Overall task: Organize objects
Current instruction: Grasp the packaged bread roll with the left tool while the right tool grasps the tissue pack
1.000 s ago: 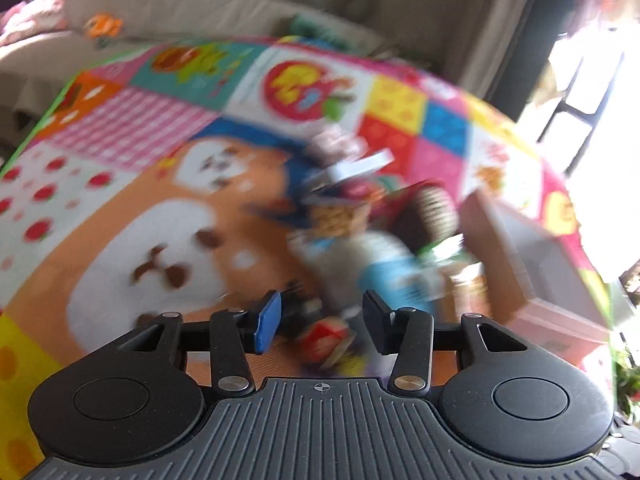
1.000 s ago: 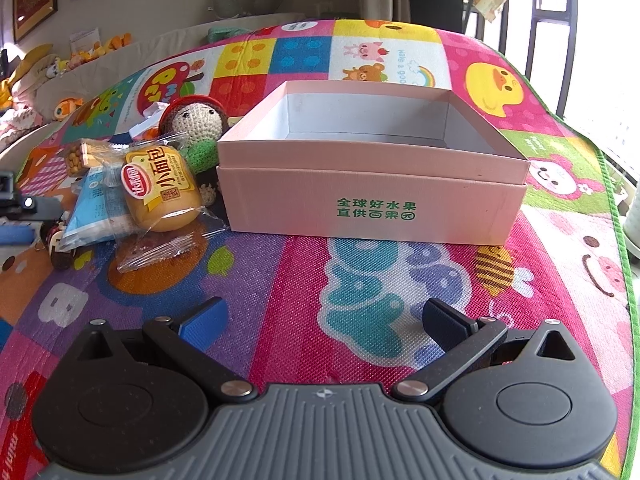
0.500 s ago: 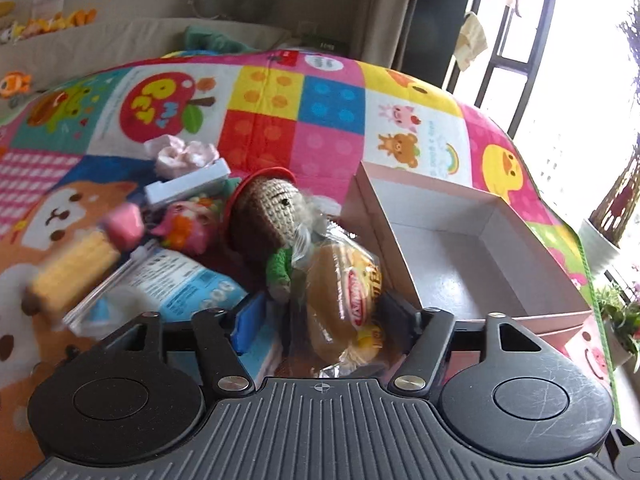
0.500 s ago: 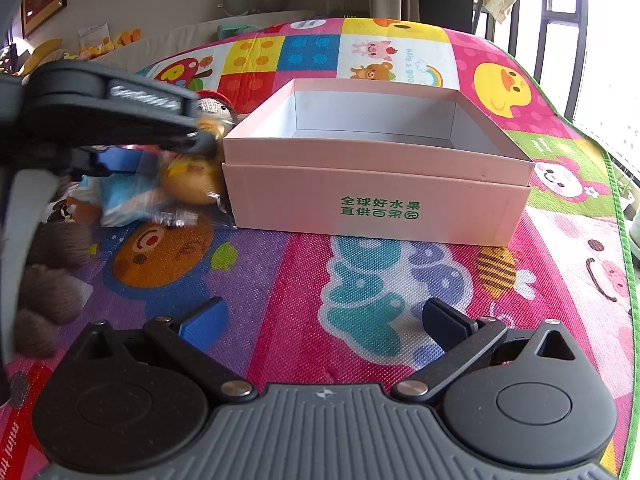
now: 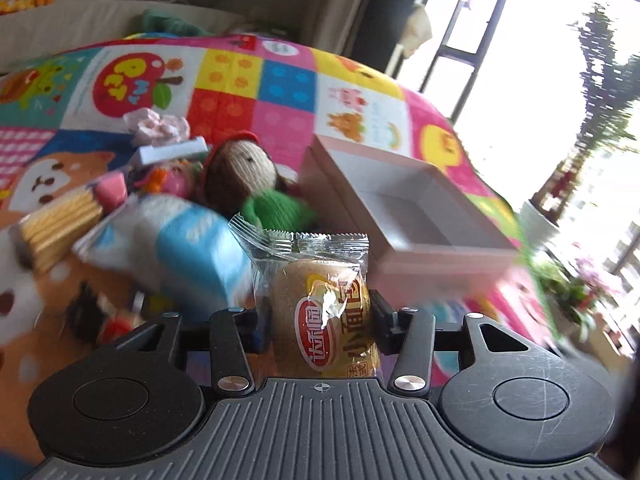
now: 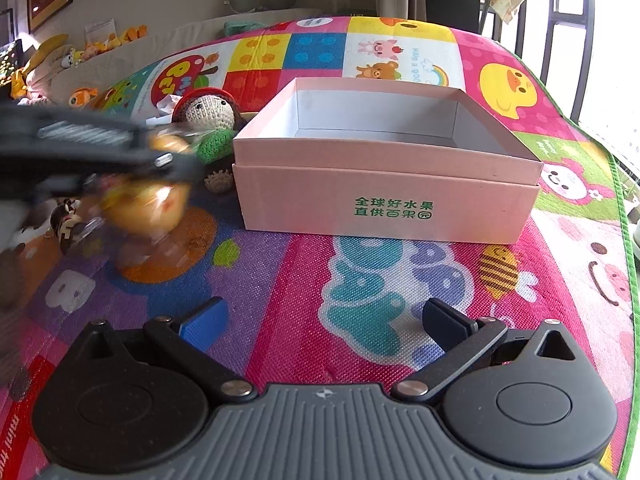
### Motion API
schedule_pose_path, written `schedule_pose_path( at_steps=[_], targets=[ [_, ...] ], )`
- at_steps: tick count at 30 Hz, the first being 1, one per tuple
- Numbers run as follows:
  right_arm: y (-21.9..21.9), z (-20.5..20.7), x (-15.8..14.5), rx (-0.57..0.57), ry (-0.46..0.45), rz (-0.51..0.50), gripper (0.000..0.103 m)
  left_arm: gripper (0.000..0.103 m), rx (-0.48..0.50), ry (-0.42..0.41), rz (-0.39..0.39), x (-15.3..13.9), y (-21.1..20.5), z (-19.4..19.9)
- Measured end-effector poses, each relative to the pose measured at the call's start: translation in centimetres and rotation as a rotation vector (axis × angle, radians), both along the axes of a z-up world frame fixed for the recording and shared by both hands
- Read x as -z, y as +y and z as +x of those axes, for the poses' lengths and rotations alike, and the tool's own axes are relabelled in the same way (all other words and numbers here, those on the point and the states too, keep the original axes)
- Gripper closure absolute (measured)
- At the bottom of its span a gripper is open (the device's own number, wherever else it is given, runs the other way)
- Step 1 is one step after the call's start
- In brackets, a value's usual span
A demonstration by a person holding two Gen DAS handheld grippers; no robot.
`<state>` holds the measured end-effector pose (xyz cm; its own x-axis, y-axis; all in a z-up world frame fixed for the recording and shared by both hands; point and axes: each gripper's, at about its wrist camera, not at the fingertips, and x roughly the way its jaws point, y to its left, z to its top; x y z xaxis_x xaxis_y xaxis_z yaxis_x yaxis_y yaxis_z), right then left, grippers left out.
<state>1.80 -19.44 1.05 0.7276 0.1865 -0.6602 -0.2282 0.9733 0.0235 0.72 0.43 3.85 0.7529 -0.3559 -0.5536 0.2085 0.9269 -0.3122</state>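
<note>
A wrapped bun [image 5: 316, 280] in clear plastic with a red and yellow label stands upright between my left gripper's [image 5: 320, 324] pads. The jaws are closing and press on both of its sides. In the right wrist view the bun [image 6: 140, 204] hangs blurred just above the play mat, left of the open pink box [image 6: 384, 196]. That box [image 5: 440, 264] lies just ahead and to the right of my left gripper, and nothing shows inside it. My right gripper [image 6: 324, 320] stands open over the mat in front of the box, with nothing between its fingers.
A pile lies left of the box: a crochet doll [image 5: 240, 172] in green, a blue and white pack [image 5: 188, 240], a biscuit pack [image 5: 60, 220], a pink toy [image 5: 172, 180] and a small white box [image 5: 172, 152]. A sofa runs along the mat's far edge.
My left gripper swung right from the pile's near side, spread around the bun and closed on it. The bun now hangs off the mat. My right gripper has not moved.
</note>
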Motion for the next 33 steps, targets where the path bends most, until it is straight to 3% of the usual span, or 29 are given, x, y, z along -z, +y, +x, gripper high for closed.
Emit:
schedule_pose_path(
  at_steps=[3,7,11,16,19,24,27,28,33],
  targets=[
    [-0.1,0.1,-0.3,-0.015,0.028,-0.01,0.0,0.052,0.027,-0.014,0.028,-0.5,1.5,-4.0],
    [0.0,-0.5,-0.6,0.008,0.064,-0.024,0.0,0.052,-0.078,-0.039,0.078,-1.4,5.4,-6.1],
    [0.4,-0.6,-0.6,0.043,0.072,-0.032,0.0,0.052,-0.192,-0.032,0.039,-2.0,9.7,-5.6],
    [0.8,0.3,-1.1,0.037,0.122,-0.046,0.0,0.052,-0.247,-0.067,-0.001,-2.0,13.0,-5.9],
    [2.6,0.9,-2.6,-0.134,0.165,-0.009,0.0,0.052,-0.259,-0.08,-0.008,-2.0,14.6,-6.0],
    [9.2,1.4,-6.6,-0.381,-0.051,-0.07,0.0,0.052,-0.254,-0.088,-0.047,-1.5,17.1,-6.5],
    [13.9,4.3,-7.1,-0.473,-0.088,-0.147,0.003,0.052,-0.24,-0.091,-0.082,-1.0,17.8,-6.9],
    [15.4,5.6,-7.1,-0.487,-0.086,-0.172,0.012,0.052,-0.232,-0.093,-0.095,-0.8,18.0,-7.1],
    [18.8,10.9,-5.2,-0.488,0.047,-0.174,0.021,0.052,-0.192,-0.088,-0.119,-0.1,18.1,-7.8]
  ],
)
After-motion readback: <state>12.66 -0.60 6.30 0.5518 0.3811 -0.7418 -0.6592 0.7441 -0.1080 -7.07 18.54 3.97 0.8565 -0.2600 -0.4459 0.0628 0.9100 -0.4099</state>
